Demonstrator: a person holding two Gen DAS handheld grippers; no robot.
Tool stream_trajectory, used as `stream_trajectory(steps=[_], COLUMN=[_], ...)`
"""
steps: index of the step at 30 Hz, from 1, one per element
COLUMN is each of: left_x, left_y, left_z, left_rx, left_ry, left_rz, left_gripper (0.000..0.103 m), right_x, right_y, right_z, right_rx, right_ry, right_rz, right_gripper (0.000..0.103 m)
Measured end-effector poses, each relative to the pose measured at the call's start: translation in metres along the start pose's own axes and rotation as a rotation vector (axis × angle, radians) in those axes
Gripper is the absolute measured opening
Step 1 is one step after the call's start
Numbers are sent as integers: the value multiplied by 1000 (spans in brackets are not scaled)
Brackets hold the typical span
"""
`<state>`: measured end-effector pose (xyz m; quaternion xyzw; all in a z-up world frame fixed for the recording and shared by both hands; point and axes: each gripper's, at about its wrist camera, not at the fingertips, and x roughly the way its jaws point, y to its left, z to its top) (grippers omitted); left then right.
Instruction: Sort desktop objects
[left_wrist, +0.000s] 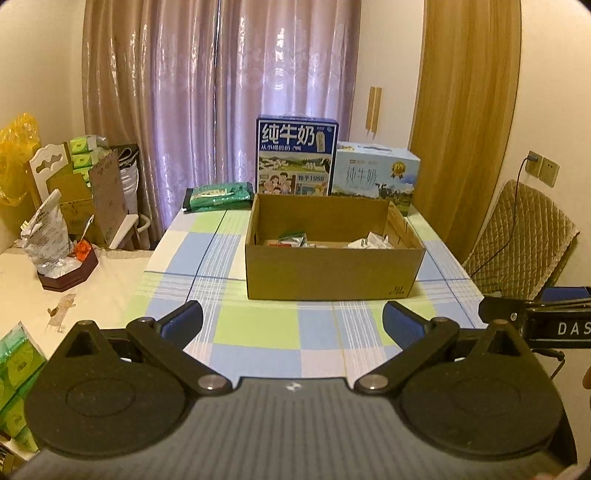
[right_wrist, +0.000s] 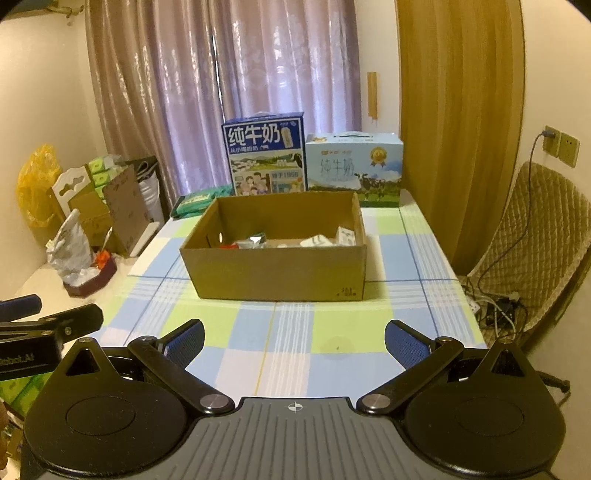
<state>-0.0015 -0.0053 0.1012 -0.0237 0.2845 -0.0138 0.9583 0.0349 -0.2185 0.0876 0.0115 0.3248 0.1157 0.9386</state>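
An open cardboard box (left_wrist: 332, 271) (right_wrist: 277, 273) stands mid-table on the checked cloth. Inside it lie several small items: a green packet (left_wrist: 293, 235), a red-and-silver packet (right_wrist: 245, 242) and white pieces (left_wrist: 364, 243) (right_wrist: 317, 240). My left gripper (left_wrist: 293, 319) hovers open above the near table, short of the box, nothing between its blue pads (left_wrist: 184, 319). My right gripper (right_wrist: 294, 339) is likewise open and empty, level with the left one. Each gripper's side shows at the other view's edge.
Two milk cartons (left_wrist: 296, 155) (left_wrist: 375, 173) stand behind the box, and a green pack (left_wrist: 218, 196) lies at the table's far left. A side surface on the left holds a dark tray with a foil bag (left_wrist: 62, 254). A padded chair (right_wrist: 535, 251) stands right.
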Motion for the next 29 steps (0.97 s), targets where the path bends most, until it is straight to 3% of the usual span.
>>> stream_trajectory(steps=[29], left_x=[19], left_y=[5], left_z=[-13], left_rx=[-44], left_ry=[50], left_rz=[-11], left_gripper=[102], right_x=[13], right_y=[-2], right_z=[-14], right_rx=[24], right_ry=[45], right_rz=[-2], right_gripper=[101])
